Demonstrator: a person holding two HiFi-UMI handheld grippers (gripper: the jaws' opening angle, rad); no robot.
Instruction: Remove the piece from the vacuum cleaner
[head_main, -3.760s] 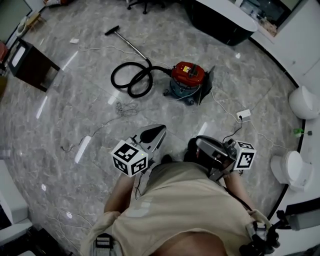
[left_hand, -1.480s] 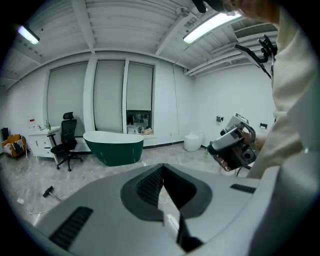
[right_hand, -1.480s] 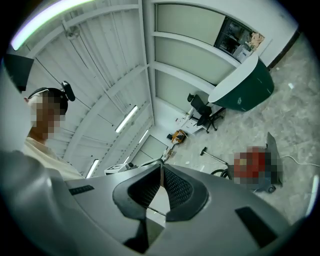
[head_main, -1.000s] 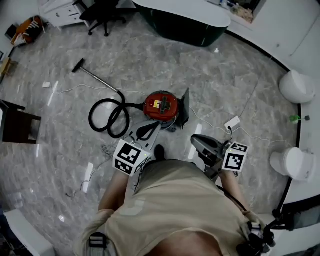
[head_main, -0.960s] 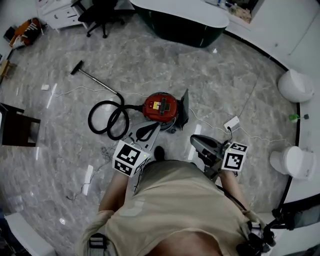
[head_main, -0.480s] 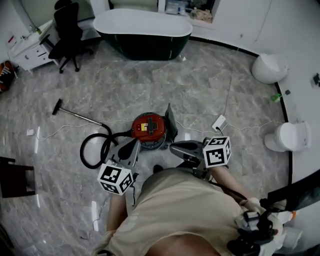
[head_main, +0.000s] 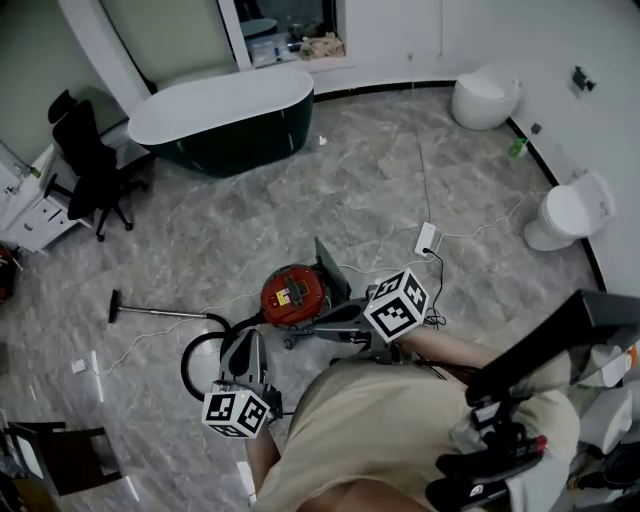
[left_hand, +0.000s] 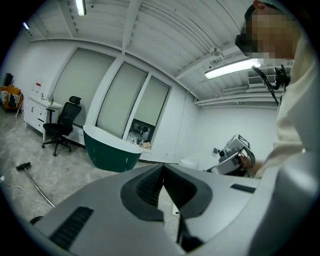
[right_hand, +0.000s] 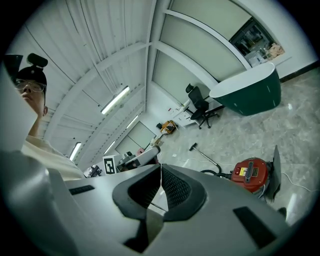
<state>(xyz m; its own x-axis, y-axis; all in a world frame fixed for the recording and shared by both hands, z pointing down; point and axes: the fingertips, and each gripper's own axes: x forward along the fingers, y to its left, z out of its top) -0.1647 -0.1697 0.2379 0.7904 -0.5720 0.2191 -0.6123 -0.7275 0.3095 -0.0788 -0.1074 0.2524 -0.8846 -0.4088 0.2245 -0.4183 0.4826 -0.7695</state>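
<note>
The red vacuum cleaner (head_main: 294, 294) stands on the marble floor just ahead of me, with a black flap (head_main: 331, 270) raised at its right side. Its black hose (head_main: 196, 352) loops to the left and runs into a wand with a floor head (head_main: 114, 304). My right gripper (head_main: 302, 325) lies level and points left, close beside the vacuum's near side, shut and empty. My left gripper (head_main: 251, 342) points away from me beside the hose loop, also shut with nothing in it. The right gripper view has the vacuum (right_hand: 251, 173) low at the right.
A dark green bathtub (head_main: 225, 120) stands at the back, with an office chair (head_main: 90, 170) to its left. Two white toilets (head_main: 485, 95) (head_main: 565, 210) line the right wall. A power strip (head_main: 427, 240) and white cable lie right of the vacuum. A dark side table (head_main: 50, 455) sits bottom left.
The head view has swung up and round, so the vacuum now sits lower and nearer my body. The right gripper has turned left toward the vacuum; the left one has dropped beside the hose.
</note>
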